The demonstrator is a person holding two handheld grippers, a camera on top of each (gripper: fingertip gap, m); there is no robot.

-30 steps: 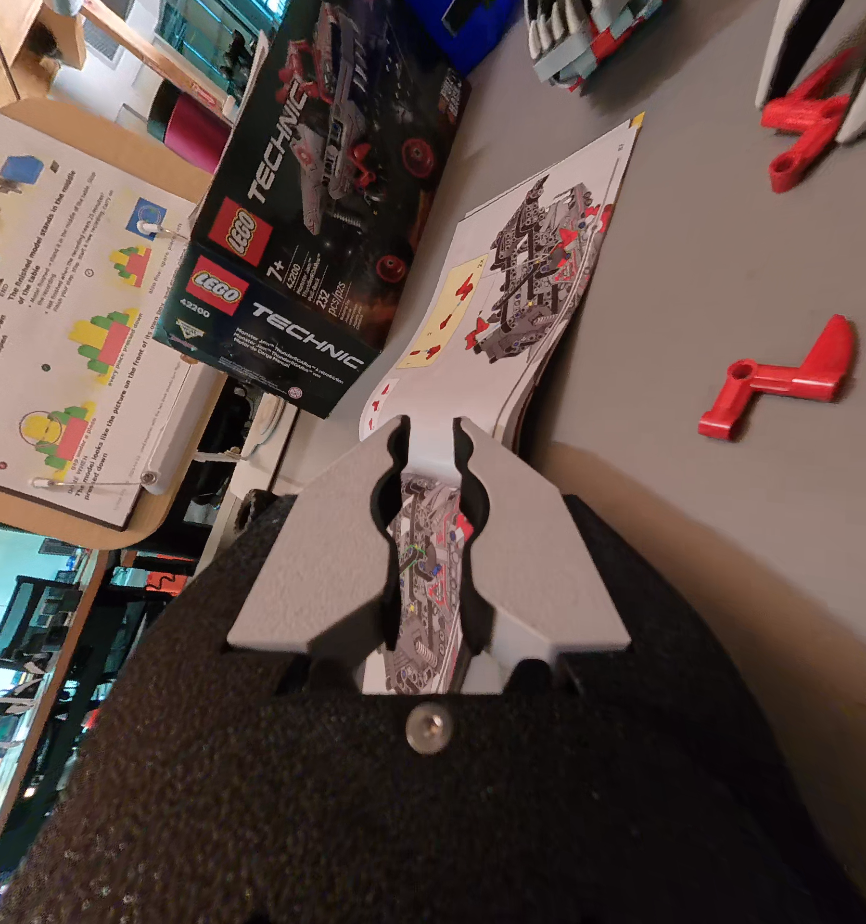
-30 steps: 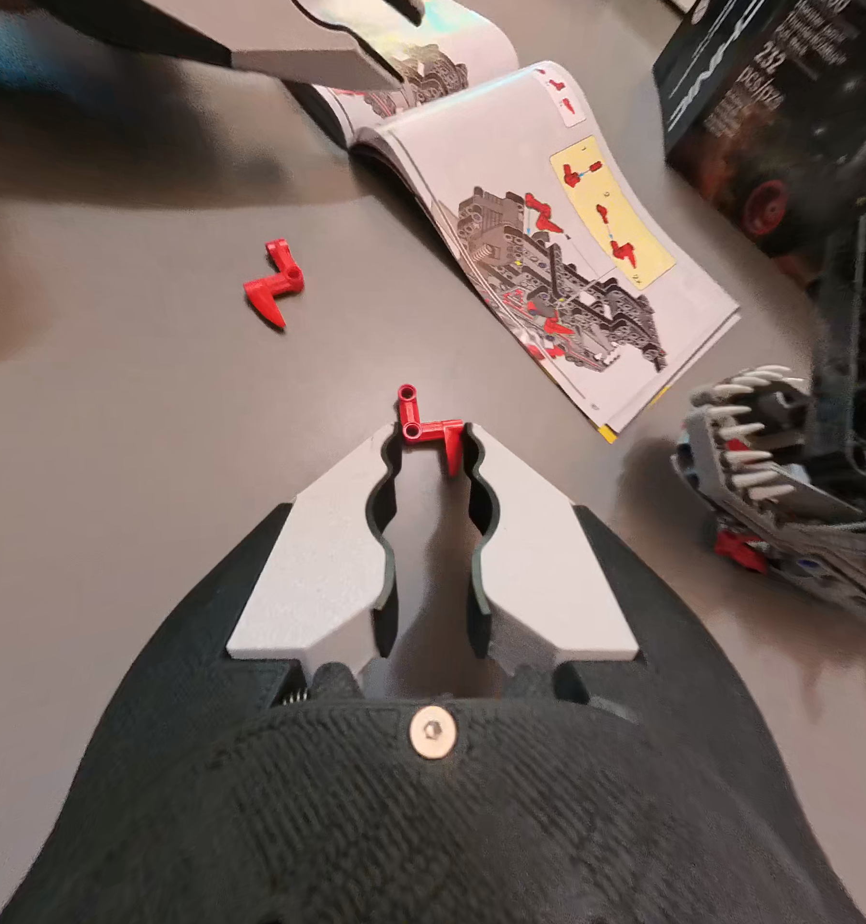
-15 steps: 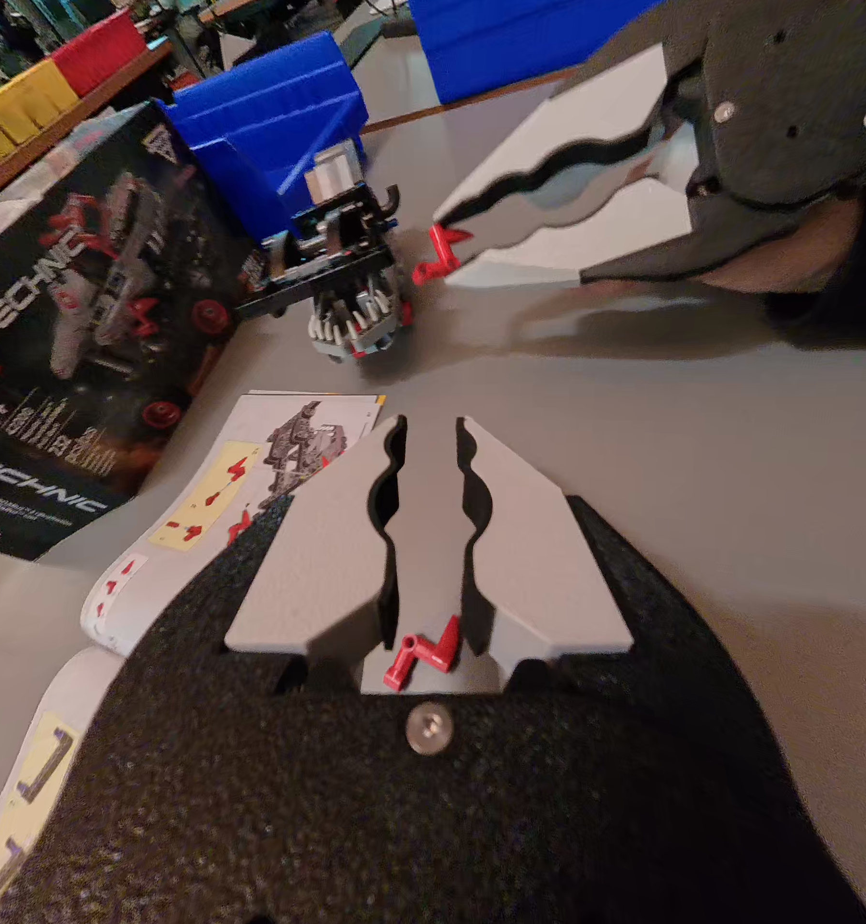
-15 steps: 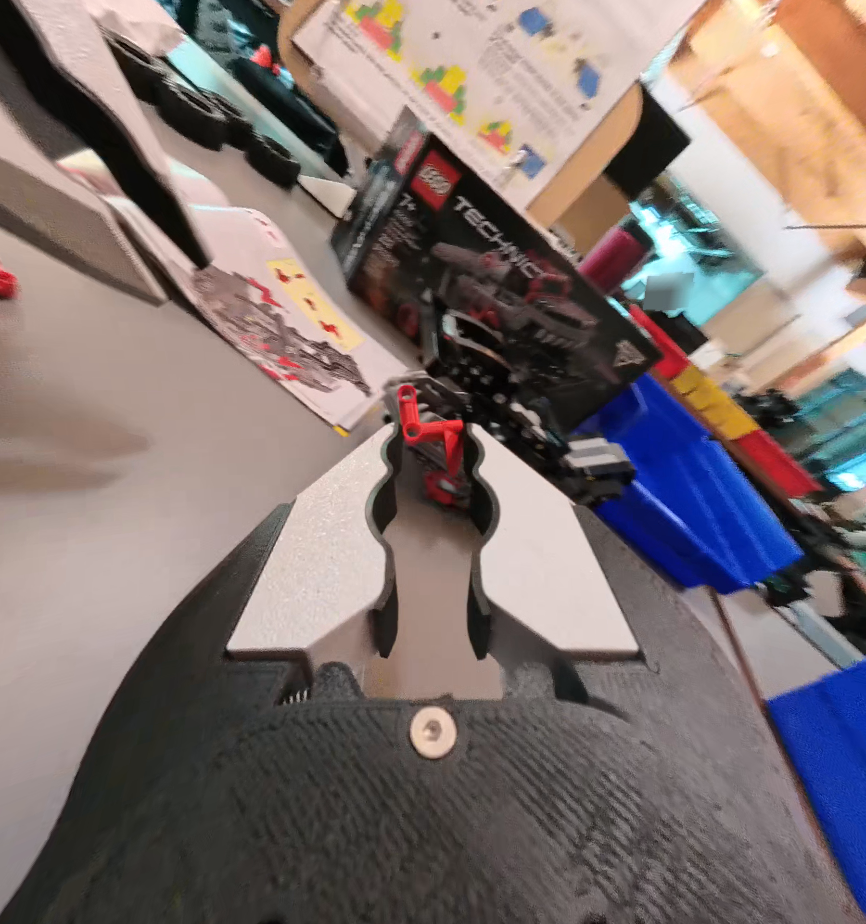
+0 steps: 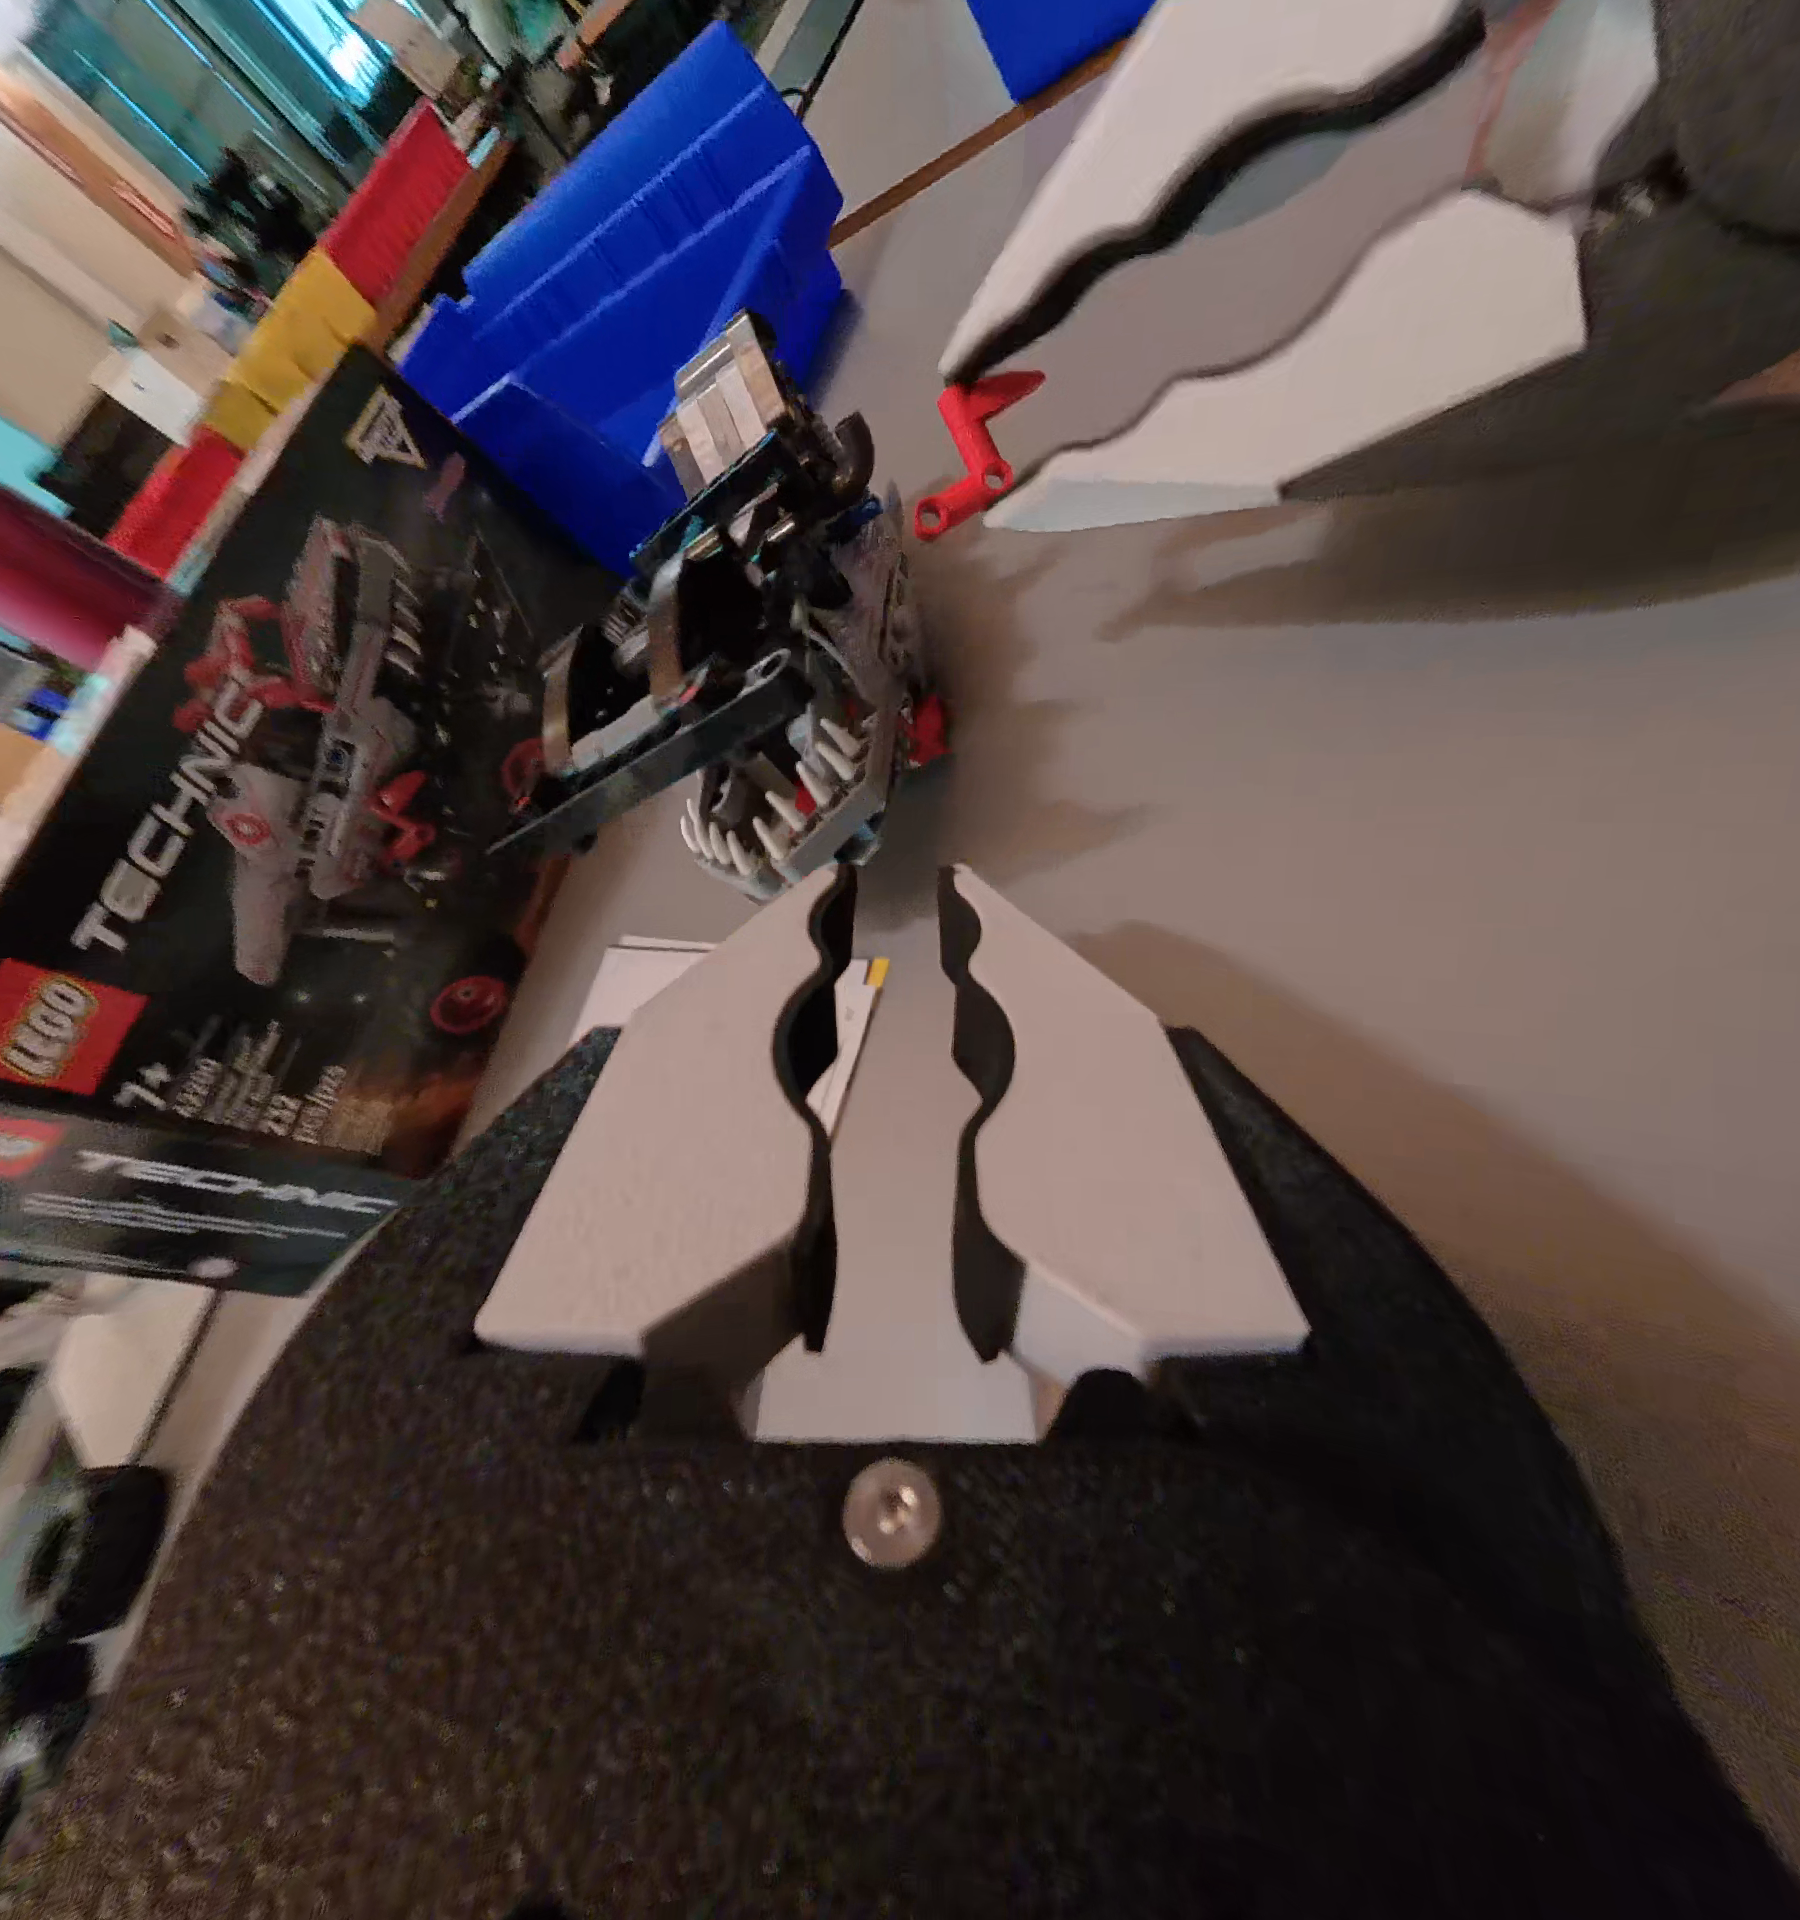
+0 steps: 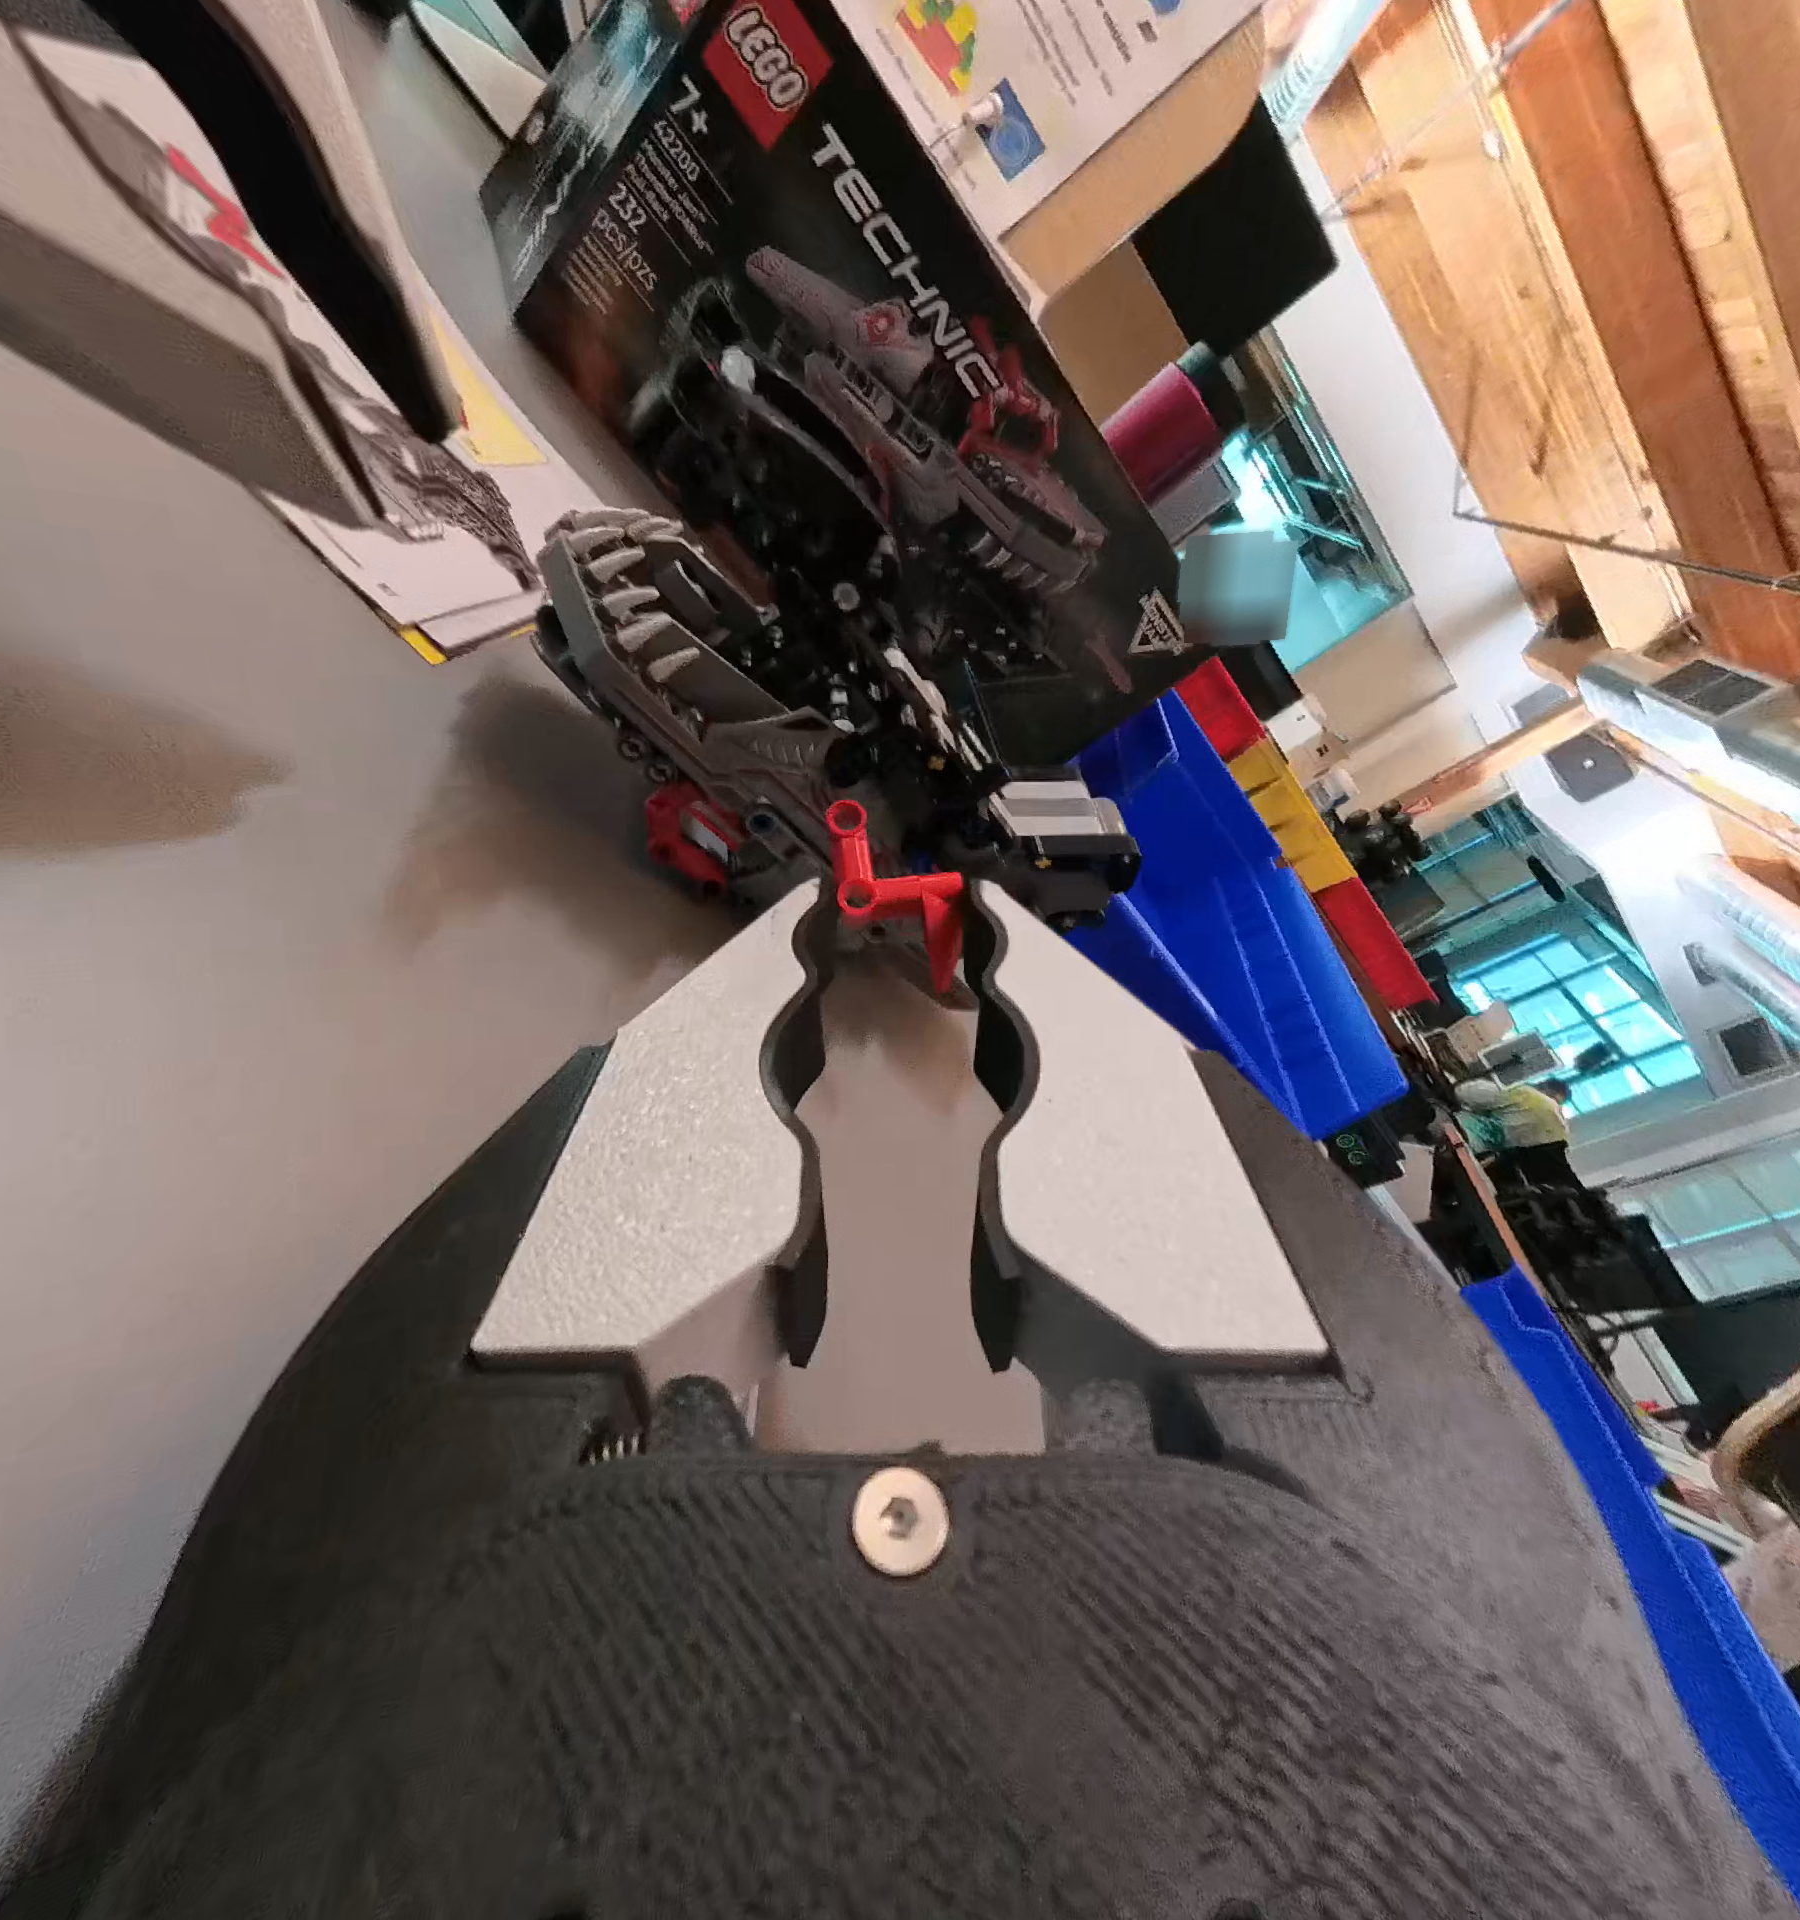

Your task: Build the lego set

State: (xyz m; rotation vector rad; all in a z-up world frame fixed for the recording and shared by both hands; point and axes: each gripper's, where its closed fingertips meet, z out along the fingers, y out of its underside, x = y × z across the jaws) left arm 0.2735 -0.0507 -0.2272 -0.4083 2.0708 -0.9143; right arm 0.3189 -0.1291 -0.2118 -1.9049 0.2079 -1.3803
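Note:
My right gripper [image 6: 891,894] is shut on a small red angled piece [image 6: 901,899], held by one arm at the fingertips. It hovers just in front of the partly built grey and black toothed model [image 6: 709,717] on the grey table. In the left wrist view the same gripper [image 5: 979,436] holds the red piece [image 5: 974,447] up and to the right of the model [image 5: 761,707]. My left gripper [image 5: 896,883] is open with a narrow gap and empty, its tips close to the model's toothed front.
The black set box [image 5: 241,883] stands left of the model, also in the right wrist view [image 6: 854,343]. The open instruction booklet [image 6: 397,520] lies by the model's teeth. Blue bins [image 5: 657,270] stand behind the model. A left gripper finger [image 6: 148,301] crosses the top left. There is about 10 centimetres between the tips of the two grippers.
My right gripper has lifted the red piece off the table and brought it up to the model. My left gripper has swung from the booklet to face the model; the loose red piece is out of view.

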